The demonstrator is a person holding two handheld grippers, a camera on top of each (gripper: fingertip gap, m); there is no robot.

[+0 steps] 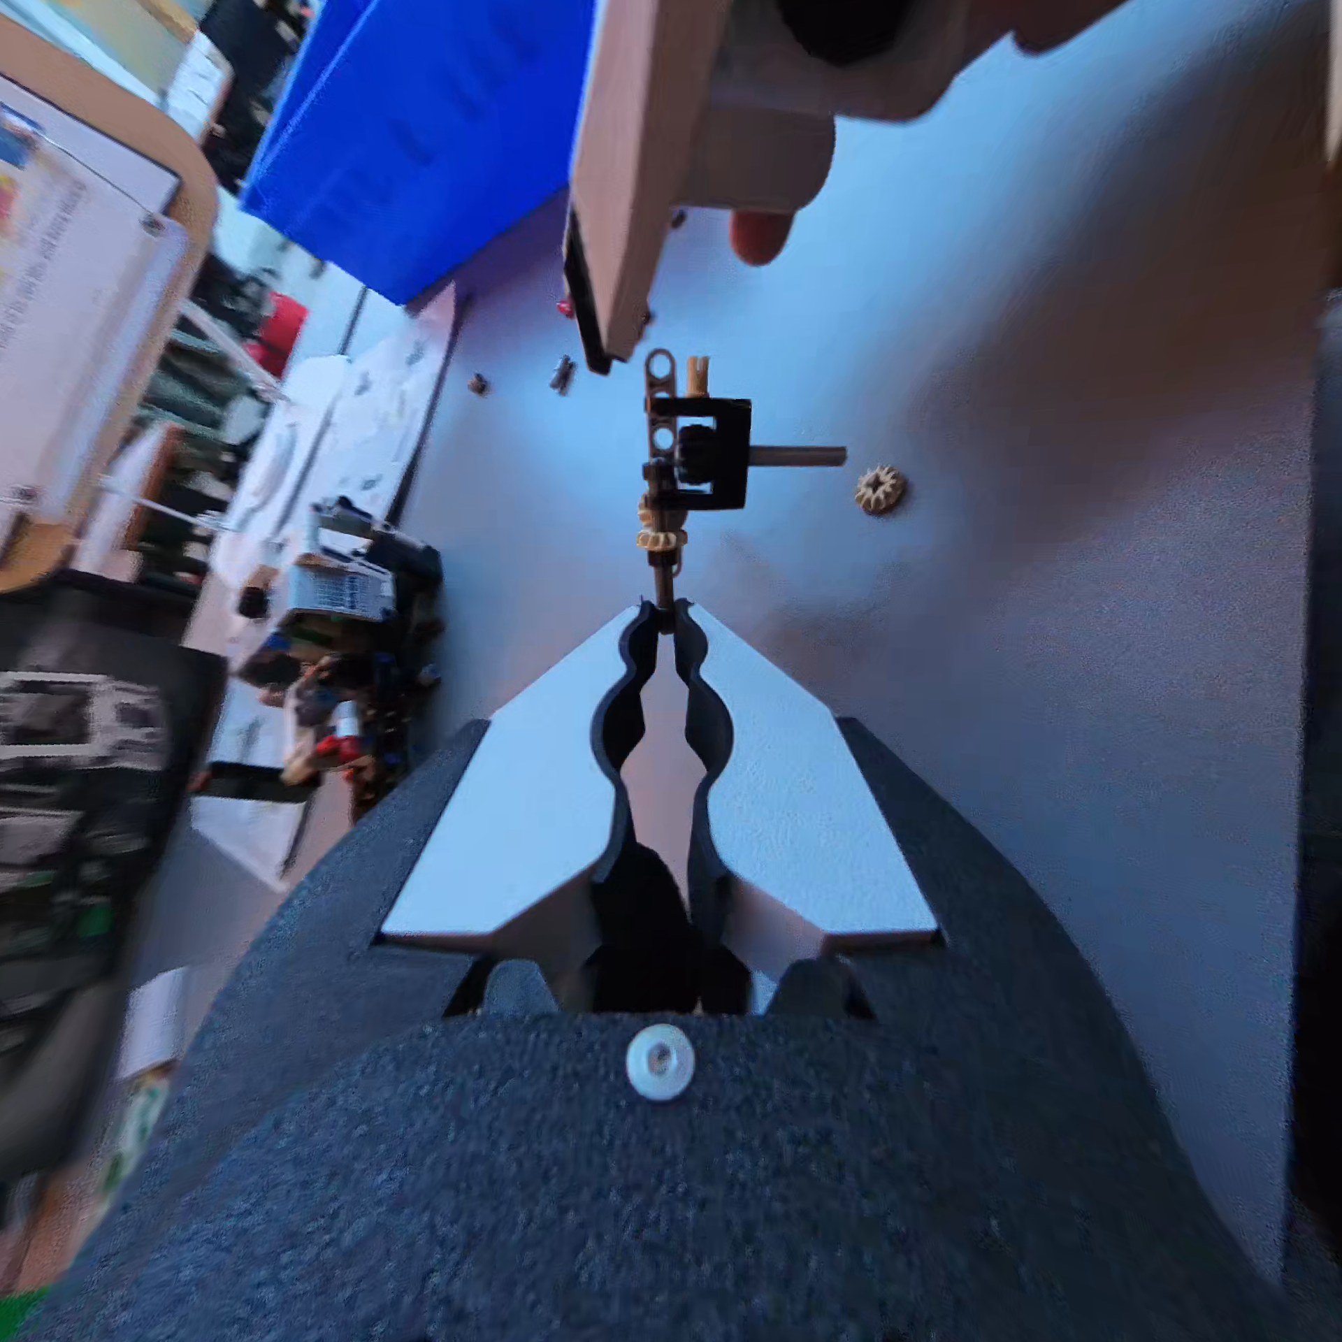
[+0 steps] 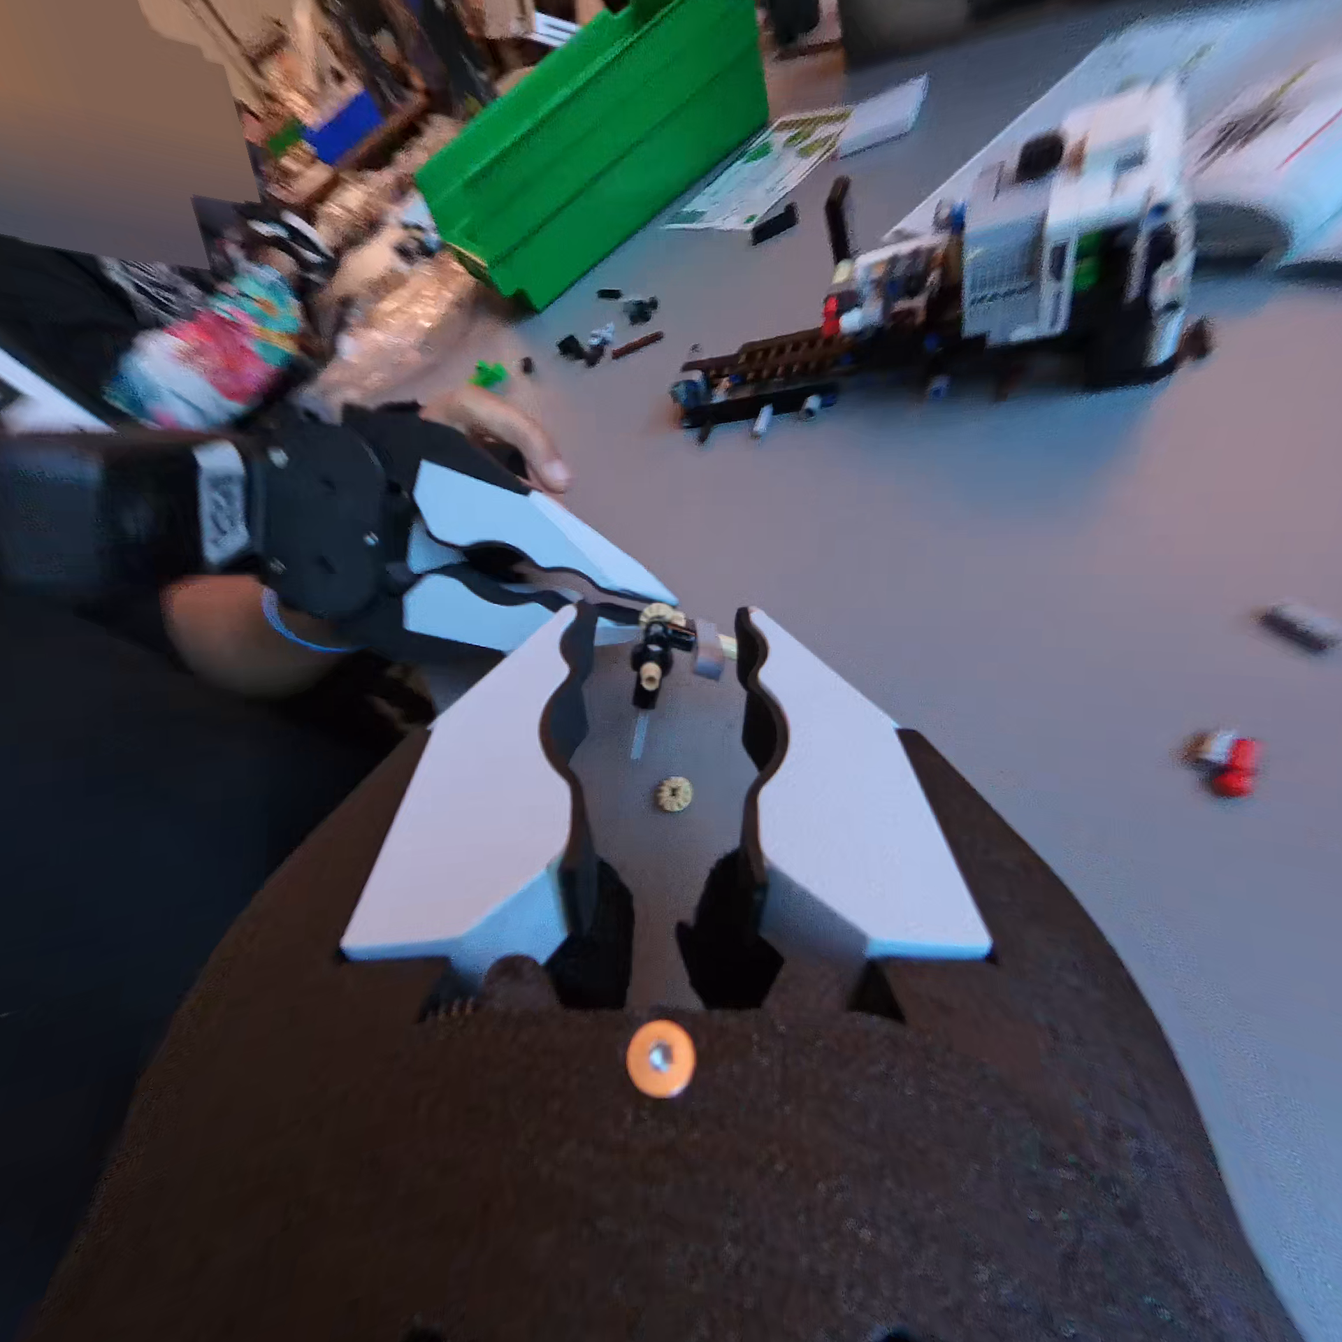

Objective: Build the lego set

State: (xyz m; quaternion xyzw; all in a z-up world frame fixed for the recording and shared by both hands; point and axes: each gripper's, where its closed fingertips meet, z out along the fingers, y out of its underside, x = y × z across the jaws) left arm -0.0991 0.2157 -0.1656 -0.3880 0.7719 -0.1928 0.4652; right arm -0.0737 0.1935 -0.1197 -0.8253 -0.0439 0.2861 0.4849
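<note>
On the grey tabletop, largest to smallest, we see:

Table (image 2: 1017, 653): grey surface filling both wrist views, with loose parts scattered over it.

Green bin (image 2: 595, 145): at 12 o'clock in the right wrist view, lying tilted on the table.

Blue bin (image 1: 421, 138): at 11 o'clock in the left wrist view.

Partly built truck (image 2: 1017, 290): white cab and dark chassis at 1 o'clock in the right wrist view, well apart from both grippers; blurred.

Left gripper (image 1: 664, 613): we see its jaws pinched together on the thin axle at the bottom of the small lego assembly. From the right wrist view it (image 2: 657, 606) reaches in from 9 o'clock, held by a person's hand (image 2: 508, 436).

Right gripper (image 2: 657, 624): its jaws stand spread apart with nothing between the pads; one tip sits just beside the assembly. In the left wrist view we see one of its fingers (image 1: 624, 181) coming down from 12 o'clock.

Small lego assembly (image 1: 690, 457): black frame with a black gear inside, a beam with holes, tan gears on the gripped axle and a second axle sticking out toward 3 o'clock; held above the table.

Red piece (image 2: 1231, 762): at 3 o'clock in the right wrist view, alone.

Loose tan gear (image 1: 880, 489): flat on the table at 3 o'clock from the assembly, near the axle's free end but apart from it; in the right wrist view it (image 2: 673, 794) shows between the right gripper's fingers.
</note>
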